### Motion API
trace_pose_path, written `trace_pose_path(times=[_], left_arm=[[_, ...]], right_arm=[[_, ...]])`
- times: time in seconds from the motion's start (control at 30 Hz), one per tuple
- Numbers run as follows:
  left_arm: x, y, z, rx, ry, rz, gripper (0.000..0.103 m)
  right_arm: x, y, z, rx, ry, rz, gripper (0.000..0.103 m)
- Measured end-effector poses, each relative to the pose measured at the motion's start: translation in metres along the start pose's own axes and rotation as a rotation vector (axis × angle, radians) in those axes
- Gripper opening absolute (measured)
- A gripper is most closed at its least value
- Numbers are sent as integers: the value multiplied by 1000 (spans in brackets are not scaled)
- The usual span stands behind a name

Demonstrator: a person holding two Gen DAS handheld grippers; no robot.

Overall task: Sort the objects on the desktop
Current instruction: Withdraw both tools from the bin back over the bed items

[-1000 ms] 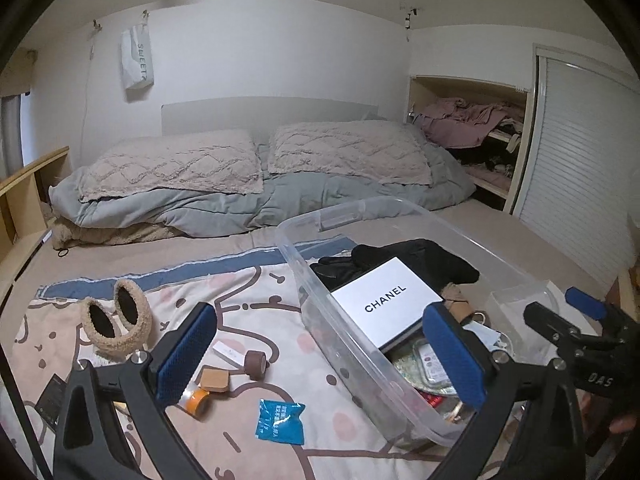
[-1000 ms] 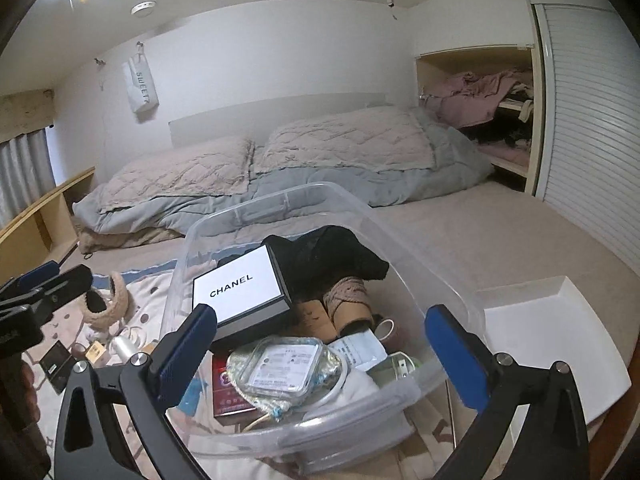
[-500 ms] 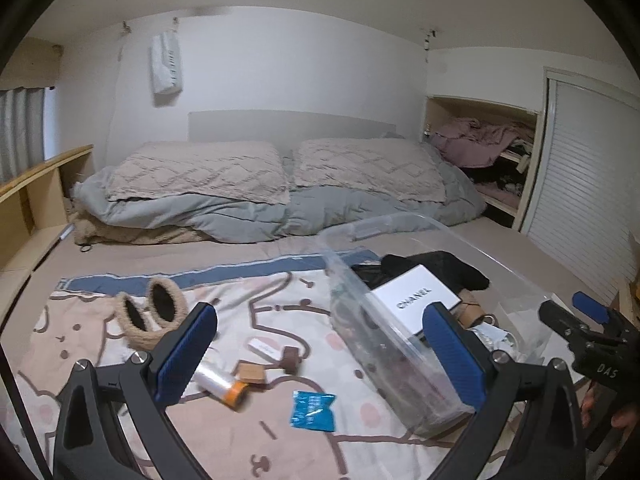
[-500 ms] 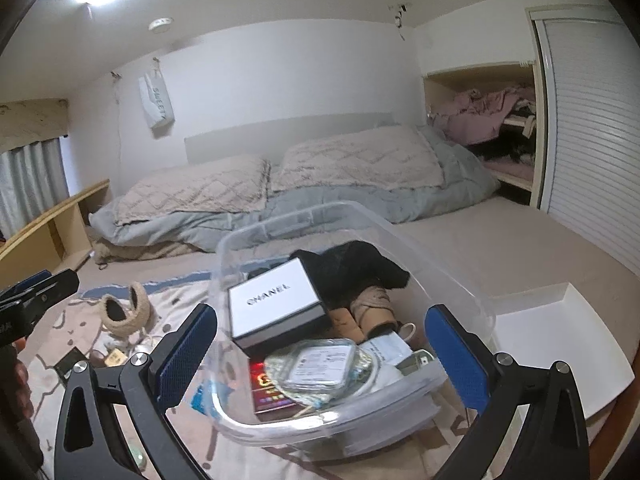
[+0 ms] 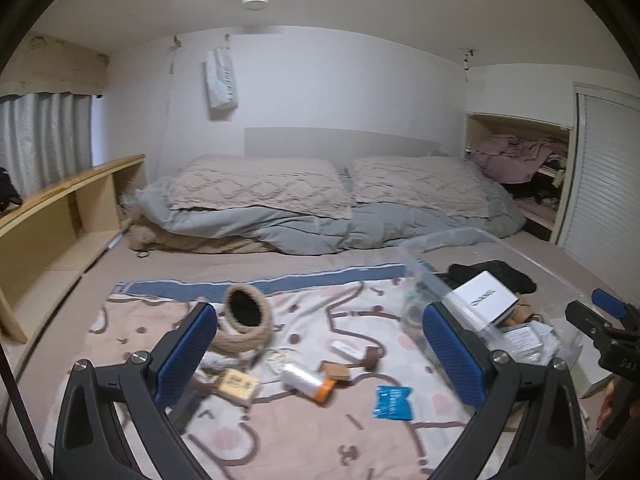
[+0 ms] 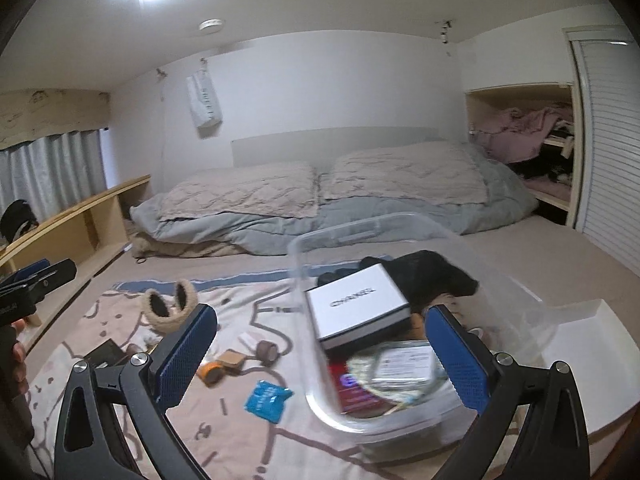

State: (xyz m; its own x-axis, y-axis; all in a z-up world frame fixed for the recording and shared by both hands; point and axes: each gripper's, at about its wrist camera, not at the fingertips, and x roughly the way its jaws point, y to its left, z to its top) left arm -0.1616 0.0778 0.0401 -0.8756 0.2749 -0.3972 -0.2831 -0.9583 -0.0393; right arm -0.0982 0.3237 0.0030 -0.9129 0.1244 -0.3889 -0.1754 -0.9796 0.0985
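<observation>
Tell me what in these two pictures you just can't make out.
- Left wrist view: the small yellowish box has print blurred past reading, and the left gripper finger covers its near corner.
- Right wrist view: the clear bin bottom is buried; the white box and a round packet hide what lies below.
- Right wrist view: the blue packet has lettering too small to read.
- Both views: the closet shelf contents are a distant heap.

Motion blur smears the small items (image 5: 308, 376) on the blanket (image 5: 280, 440) and the bin's (image 6: 320, 408) near rim. The white box (image 6: 356, 306) covers what lies beneath it. Print on the blue packet (image 6: 267, 399) is illegible. The lid (image 6: 592, 344) is partly cut off by the right gripper's fingers (image 6: 458, 360).
</observation>
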Motion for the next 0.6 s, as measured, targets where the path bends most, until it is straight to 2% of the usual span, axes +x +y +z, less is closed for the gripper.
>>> trace_pose_path(times=[0.37,0.6], left_arm=[[-1,59,-43,-75,-4,62,103],[-2,68,-74,-90,-12,85,103]], right_arm=[[10,51,-28,-61,-15,72,103],[9,65,-57,-45,-64,99,103]])
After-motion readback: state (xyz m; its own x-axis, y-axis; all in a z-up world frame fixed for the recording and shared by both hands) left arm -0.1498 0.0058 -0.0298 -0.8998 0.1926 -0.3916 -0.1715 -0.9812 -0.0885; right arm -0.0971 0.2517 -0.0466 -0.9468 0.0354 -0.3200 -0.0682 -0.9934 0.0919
